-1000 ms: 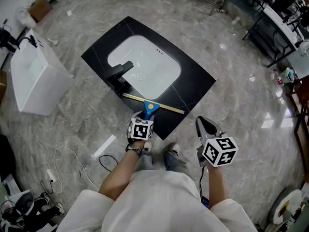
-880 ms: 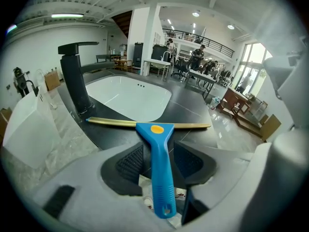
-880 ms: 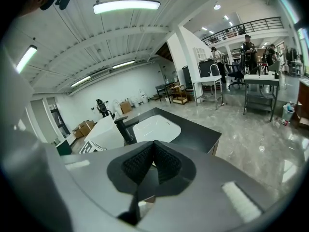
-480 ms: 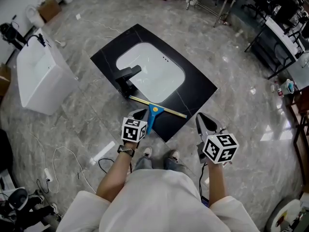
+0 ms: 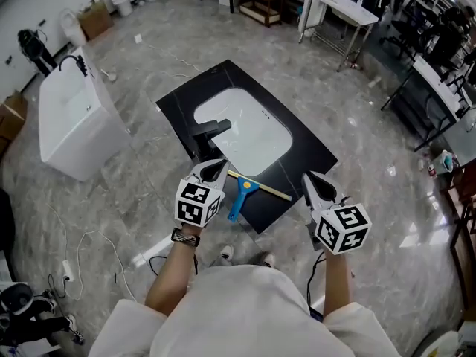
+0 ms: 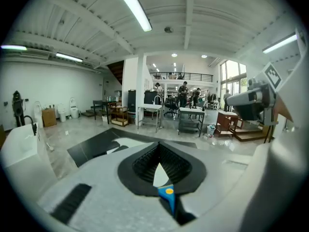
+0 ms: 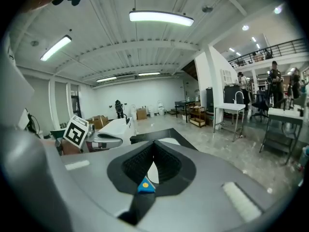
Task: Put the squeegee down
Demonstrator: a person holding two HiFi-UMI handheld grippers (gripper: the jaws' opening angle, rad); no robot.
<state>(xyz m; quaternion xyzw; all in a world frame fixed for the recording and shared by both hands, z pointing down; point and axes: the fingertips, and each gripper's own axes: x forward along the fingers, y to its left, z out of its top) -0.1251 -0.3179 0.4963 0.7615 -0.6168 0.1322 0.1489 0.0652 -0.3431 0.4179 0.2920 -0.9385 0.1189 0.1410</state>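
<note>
The squeegee (image 5: 239, 195), with a blue handle and a long pale blade, lies on the front edge of the black countertop (image 5: 305, 149), free of both grippers. My left gripper (image 5: 213, 171) hangs above and just left of it, shut with nothing held. My right gripper (image 5: 314, 183) hovers to the right of the countertop's corner, also shut and empty. In the left gripper view the jaws (image 6: 158, 149) meet at their tips, and the blue handle (image 6: 167, 192) shows below through the gap. The right gripper view has its gripper (image 7: 154, 144) closed the same way.
A white basin (image 5: 249, 131) and a black faucet (image 5: 210, 134) sit in the countertop, which rests on the grey marble floor. A white tub (image 5: 74, 125) stands at the left, cables (image 5: 89, 244) lie on the floor, and metal tables (image 5: 349, 13) stand at the back.
My left gripper has come off the squeegee handle, shut and risen. The squeegee stays lying on the countertop. My right gripper has risen a little too.
</note>
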